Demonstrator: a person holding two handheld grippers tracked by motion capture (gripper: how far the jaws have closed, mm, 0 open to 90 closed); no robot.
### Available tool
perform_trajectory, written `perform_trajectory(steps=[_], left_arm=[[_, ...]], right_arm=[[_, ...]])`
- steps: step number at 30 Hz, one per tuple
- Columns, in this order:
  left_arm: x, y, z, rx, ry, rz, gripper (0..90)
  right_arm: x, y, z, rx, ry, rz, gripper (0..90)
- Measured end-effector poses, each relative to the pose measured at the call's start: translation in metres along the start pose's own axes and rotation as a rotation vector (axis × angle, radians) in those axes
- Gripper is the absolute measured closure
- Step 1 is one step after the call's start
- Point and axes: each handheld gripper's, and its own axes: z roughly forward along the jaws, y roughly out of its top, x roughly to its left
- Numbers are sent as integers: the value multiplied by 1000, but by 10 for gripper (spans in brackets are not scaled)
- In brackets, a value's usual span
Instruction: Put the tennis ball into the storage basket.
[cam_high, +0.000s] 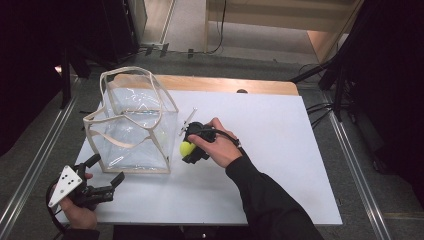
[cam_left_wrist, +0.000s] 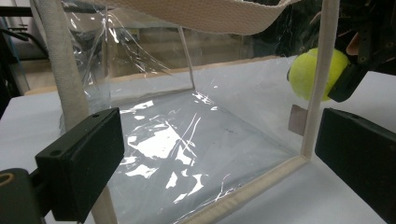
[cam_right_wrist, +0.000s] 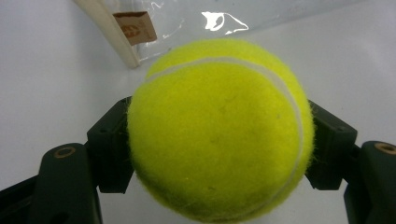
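A yellow-green tennis ball (cam_high: 186, 148) (cam_right_wrist: 219, 126) is clamped between the jaws of my right gripper (cam_high: 190, 150) (cam_right_wrist: 219, 140), held just above the white table beside the bag's right wall. The clear plastic bag (cam_high: 132, 125) (cam_left_wrist: 187, 140) with cream fabric trim stands upright and open-topped on the table's left part. My left gripper (cam_high: 107, 172) (cam_left_wrist: 219, 158) is open at the table's front left corner, its jaws spread either side of the bag's near lower corner without touching it. Through the bag wall in the left gripper view I see the ball (cam_left_wrist: 303, 74).
The white table (cam_high: 280, 150) has free room to the right and front. A small metal clip-like object (cam_high: 189, 120) lies behind the right hand. A wooden strip (cam_high: 225, 85) runs along the table's far edge. Dark stands and cables ring the floor.
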Motion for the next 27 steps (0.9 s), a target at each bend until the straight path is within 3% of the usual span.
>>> perform_trajectory(steps=[9, 27], left_arm=[[0, 0, 0, -1, 2, -5, 13], [0, 0, 0, -3, 0, -4, 13]], right_arm=[[1, 11, -8, -23, 7, -34, 233], [0, 26, -31, -32, 14, -47, 234]])
